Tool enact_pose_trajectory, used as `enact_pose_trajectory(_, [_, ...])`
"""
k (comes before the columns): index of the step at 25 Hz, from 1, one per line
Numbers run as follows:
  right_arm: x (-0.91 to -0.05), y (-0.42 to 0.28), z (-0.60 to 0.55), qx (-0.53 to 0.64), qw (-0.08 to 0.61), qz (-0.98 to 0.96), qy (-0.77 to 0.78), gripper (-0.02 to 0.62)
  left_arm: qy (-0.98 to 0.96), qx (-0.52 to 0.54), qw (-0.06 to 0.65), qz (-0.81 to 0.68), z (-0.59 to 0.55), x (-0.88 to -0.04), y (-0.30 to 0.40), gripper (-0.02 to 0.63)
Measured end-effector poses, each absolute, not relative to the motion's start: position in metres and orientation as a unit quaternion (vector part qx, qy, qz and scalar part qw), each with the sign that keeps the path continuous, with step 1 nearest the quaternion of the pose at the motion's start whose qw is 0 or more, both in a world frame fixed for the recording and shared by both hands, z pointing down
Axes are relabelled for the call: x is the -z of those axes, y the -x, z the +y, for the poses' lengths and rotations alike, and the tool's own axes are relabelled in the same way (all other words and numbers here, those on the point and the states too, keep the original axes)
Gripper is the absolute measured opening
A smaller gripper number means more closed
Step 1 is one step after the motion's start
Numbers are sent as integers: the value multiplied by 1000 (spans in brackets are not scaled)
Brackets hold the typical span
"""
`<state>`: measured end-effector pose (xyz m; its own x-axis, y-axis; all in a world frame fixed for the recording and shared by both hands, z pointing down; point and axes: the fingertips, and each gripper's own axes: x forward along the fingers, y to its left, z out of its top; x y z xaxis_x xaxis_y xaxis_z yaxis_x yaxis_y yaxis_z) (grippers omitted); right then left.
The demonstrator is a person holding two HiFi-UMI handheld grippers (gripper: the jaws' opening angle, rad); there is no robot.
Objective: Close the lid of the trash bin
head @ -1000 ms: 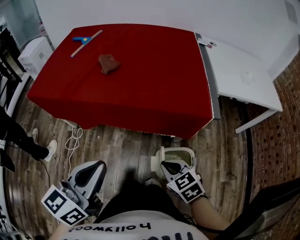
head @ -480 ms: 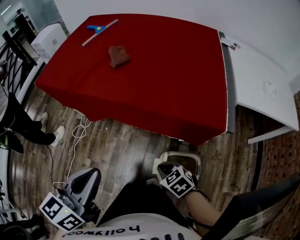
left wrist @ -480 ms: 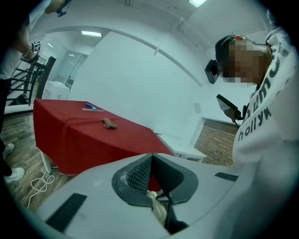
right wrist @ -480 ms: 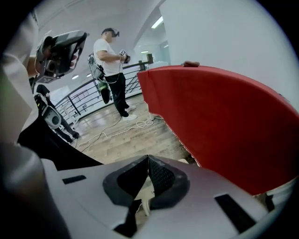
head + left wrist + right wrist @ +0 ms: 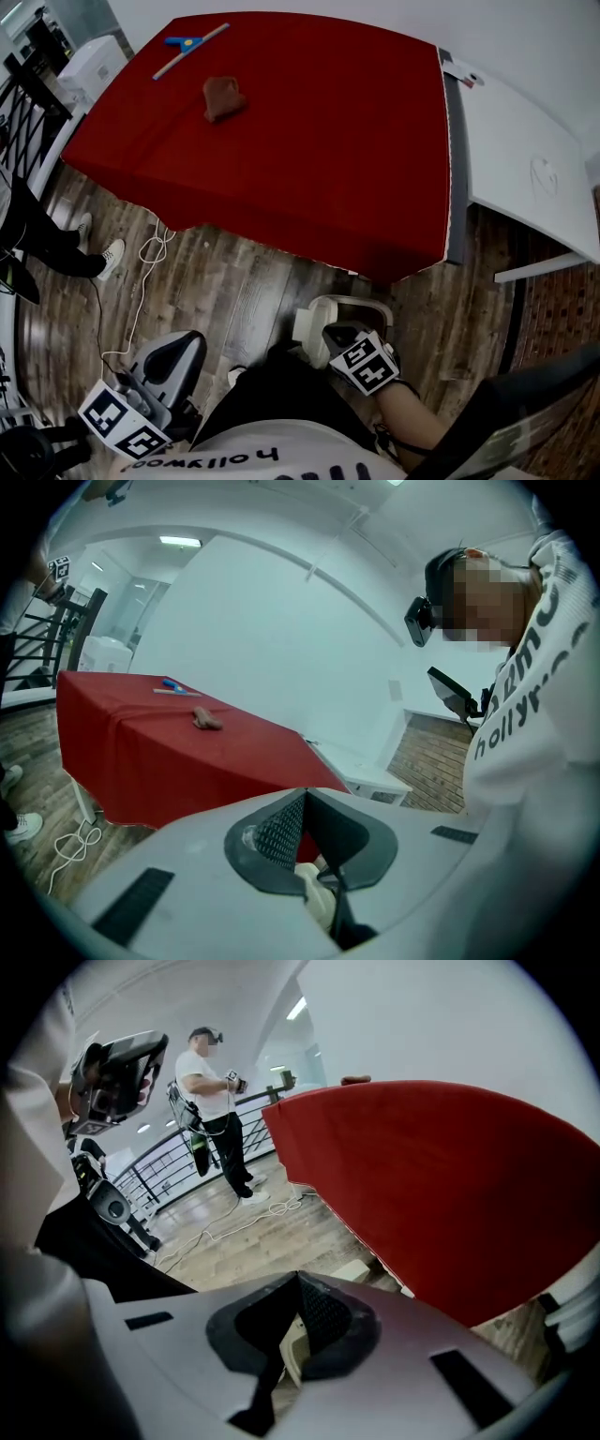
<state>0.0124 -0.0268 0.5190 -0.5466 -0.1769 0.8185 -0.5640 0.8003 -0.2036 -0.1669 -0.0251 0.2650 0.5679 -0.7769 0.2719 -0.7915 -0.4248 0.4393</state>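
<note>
Right hand-held gripper [image 5: 339, 335] closed, empty, over cream trash bin [image 5: 354, 302], left hand-held gripper [image 5: 174, 352] closed too

Tabletop [image 5: 309, 141] is solid red, with a brown rag [image 5: 222, 97] around 11 o'clock and a blue-and-white tool [image 5: 187, 42] just past it. The floor [image 5: 225, 291] is dark wood-grain planks, with a brick-pattern strip [image 5: 553, 309] at 4 o'clock. The trash bin [image 5: 309, 323] is cream. The left hand-held gripper [image 5: 178, 345] and right hand-held gripper [image 5: 337, 333] are pale grey, with black-and-white square-marker cubes.

Jaws of the right tool [image 5: 298, 1281] meet tip to tip over something pale, perhaps the trash bin [image 5: 292, 1351].
</note>
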Motion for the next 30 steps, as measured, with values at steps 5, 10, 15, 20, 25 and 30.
enact_pose_trajectory(5, [-527,-54,-25,-232,431,-837,-247,8,-845,-21,275,-459,-24,-273,149,6])
enact_pose_trajectory(10, [-544,-93,-21,-230,452,-815,-280,8,-846,-24,289,-448,-27,-289,133,6])
enact_pose_trajectory(15, [-566,-127,-19,-228,477,-789,-312,8,-846,-31,308,-434,-30,-308,116,6])
enact_pose_trajectory(20, [-602,-169,-19,-241,522,-741,-348,8,-846,-46,326,-419,-26,-329,104,7])
enact_pose_trajectory(25, [-640,-199,-17,-265,546,-711,-355,8,-843,-62,343,-409,-28,-351,95,7])
enact_pose_trajectory(30, [-671,-215,-14,-279,559,-694,-357,8,-849,-82,349,-387,-24,-367,81,8])
